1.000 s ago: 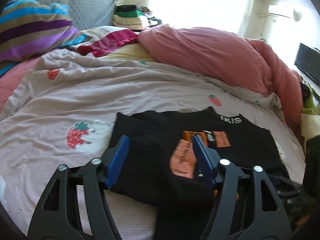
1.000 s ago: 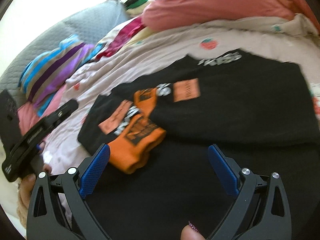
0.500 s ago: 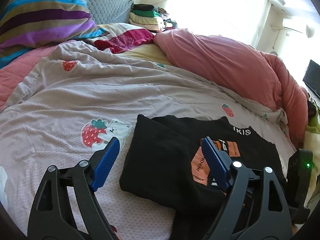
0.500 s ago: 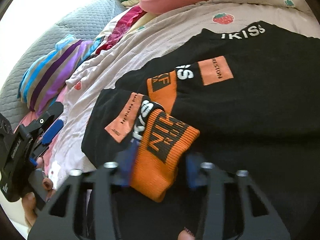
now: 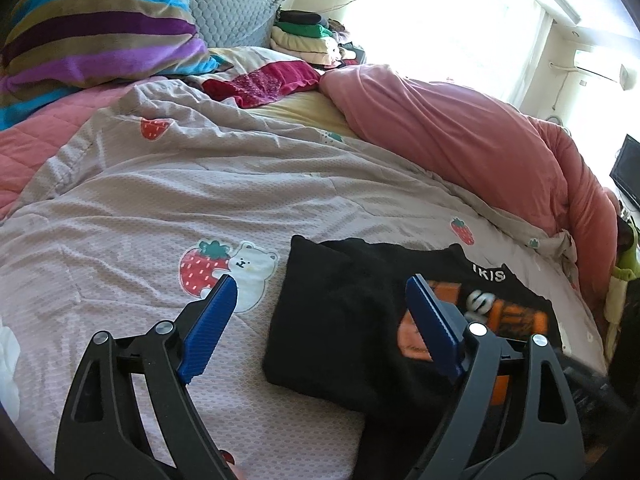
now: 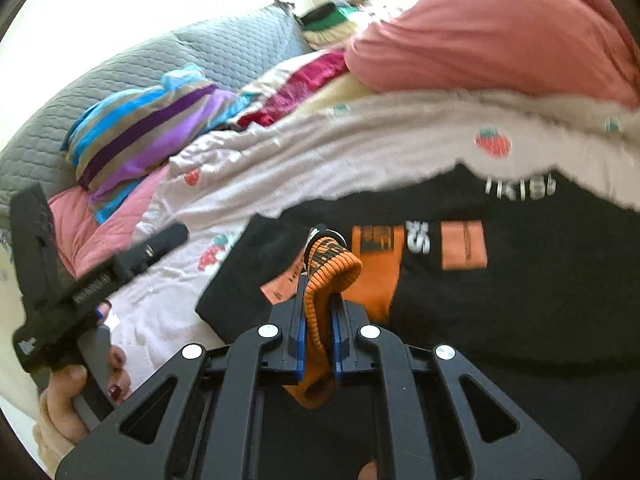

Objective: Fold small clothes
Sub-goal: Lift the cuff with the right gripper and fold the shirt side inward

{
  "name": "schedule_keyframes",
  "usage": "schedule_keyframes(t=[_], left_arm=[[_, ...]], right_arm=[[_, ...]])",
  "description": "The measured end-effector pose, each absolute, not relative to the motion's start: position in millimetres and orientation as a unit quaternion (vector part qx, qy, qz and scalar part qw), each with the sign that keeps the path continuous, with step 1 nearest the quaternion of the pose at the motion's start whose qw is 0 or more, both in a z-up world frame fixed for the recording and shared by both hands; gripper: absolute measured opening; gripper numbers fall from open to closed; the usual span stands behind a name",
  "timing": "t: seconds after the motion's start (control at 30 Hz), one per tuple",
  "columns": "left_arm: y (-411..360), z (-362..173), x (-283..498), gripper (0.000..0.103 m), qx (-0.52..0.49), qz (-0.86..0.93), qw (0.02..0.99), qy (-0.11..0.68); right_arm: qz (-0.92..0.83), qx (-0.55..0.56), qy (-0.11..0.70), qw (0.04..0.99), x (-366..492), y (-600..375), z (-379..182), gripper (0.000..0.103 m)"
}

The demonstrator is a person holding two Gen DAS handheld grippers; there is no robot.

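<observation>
Clamping an orange ribbed cuff [image 6: 334, 272], the right gripper [image 6: 318, 344] has its blue pads pressed tight on the knit, which stands up between them with a loose end hanging below. That cuff belongs to a black sweater [image 6: 520, 280] with orange patches and white lettering, lying on the strawberry-print quilt [image 5: 160, 208]. The left gripper [image 5: 320, 320] holds nothing; its jaws stand wide, one pad over the quilt just beside the sweater's left edge, the other over the black cloth.

Judging by the lie of the fabric, one side of the sweater is already turned inward, giving a straight left edge, and the sleeve with the cuff is now being dealt with. The body seems unfolded toward the far side, though motion blur in the right wrist view makes the layers hard to read. Left to do, most likely: lay the sleeve flat, then fold the body.

Beyond, a striped pillow [image 5: 92, 36] and a pink duvet [image 5: 460, 136] lie well apart from the work, with a stack of folded clothes [image 5: 308, 36] farthest off.
</observation>
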State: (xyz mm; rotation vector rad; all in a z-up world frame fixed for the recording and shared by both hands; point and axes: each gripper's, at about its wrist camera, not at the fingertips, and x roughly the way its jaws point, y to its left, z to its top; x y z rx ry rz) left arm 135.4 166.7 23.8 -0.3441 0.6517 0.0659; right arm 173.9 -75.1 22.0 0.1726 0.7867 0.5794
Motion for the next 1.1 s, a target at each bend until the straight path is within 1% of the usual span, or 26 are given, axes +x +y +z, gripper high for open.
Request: schedule_keyframes(t=[0.2, 0.47, 0.9, 1.1], left_arm=[[171, 23, 135, 0.079, -0.177, 0.032, 0.931, 0.319], [170, 23, 135, 0.079, -0.172, 0.027, 0.932, 0.318], [159, 22, 137, 0.079, -0.156, 0.019, 0.934, 0.319], [145, 30, 134, 0.079, -0.147, 0.002, 0.943, 0.297]], right_arm=[[0.272, 0.071, 0.342, 0.896, 181, -89, 47, 0.008], [0.243, 0.06, 0.313, 0.916, 187, -120, 64, 0.008], [0.18, 0.051, 0.301, 0.935, 197, -172, 61, 0.007], [0.151, 0.055, 0.298, 0.941, 201, -198, 55, 0.007]])
